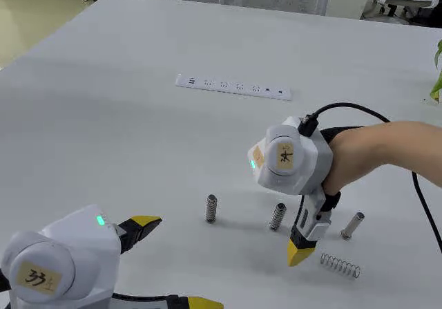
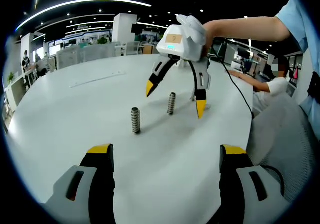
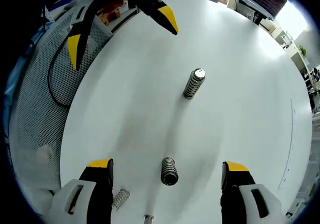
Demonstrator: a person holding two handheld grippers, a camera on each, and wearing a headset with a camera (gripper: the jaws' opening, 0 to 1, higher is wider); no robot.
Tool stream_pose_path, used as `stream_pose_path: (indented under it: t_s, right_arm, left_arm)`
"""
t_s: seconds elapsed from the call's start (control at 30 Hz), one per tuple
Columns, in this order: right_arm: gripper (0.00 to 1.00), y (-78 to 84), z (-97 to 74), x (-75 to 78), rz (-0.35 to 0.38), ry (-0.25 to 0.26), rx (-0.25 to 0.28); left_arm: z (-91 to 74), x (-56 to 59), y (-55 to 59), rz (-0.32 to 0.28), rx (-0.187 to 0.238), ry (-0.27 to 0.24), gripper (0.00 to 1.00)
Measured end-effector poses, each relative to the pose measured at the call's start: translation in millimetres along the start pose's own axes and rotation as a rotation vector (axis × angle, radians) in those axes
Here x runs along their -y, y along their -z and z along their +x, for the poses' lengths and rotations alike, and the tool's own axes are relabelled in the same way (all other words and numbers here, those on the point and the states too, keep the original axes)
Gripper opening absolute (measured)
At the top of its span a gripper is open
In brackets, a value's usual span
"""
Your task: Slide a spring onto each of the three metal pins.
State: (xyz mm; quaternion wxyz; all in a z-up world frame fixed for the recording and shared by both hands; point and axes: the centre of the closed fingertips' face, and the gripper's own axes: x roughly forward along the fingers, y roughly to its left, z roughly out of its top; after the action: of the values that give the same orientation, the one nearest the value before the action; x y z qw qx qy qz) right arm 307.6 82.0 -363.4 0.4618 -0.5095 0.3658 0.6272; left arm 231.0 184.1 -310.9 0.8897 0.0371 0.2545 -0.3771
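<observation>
Hovering spread and empty, the right claw (image 2: 175,98) is above the table (image 1: 138,129); the left claw (image 1: 174,260) is spread too. The loose spring (image 1: 340,265) lies at 6 o'clock from the bare pin (image 1: 352,225). A crooked pinch may roll the spring away, or a bump may tip the pin.

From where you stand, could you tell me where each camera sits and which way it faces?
Left gripper view: on the left gripper, looking across the table at the right gripper; own jaws below.
Right gripper view: on the right gripper, looking steeply down at two sprung pins; own jaws below.
Head view: worn on the head, looking forward and down; both grippers, a forearm.
Shared: all show the sprung pins.
</observation>
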Motion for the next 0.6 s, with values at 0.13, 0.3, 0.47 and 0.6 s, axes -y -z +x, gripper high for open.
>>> stream_pose_path:
  t_s: [0.13, 0.3, 0.47, 0.6]
  right_arm:
    - [0.99, 0.1, -3.1, 0.0, 0.021, 0.020, 0.029]
    - [0.99, 3.2, -6.3, -4.1, 0.043, 0.027, 0.050]
    - [0.99, 0.3, -12.0, -6.7, 0.089, 0.043, 0.112]
    - [0.99, -4.9, -20.1, -8.5, 0.163, 0.053, 0.200]
  left_arm:
    - [1.1, 0.8, -2.8, 0.008, 0.001, 0.003, 0.86]
    - [2.4, 2.0, -5.6, 0.014, 0.002, 0.008, 0.86]
    - [3.2, 3.6, -8.3, 0.024, -0.001, 0.014, 0.86]
    - [5.0, 6.0, -11.0, 0.035, -0.004, 0.021, 0.86]
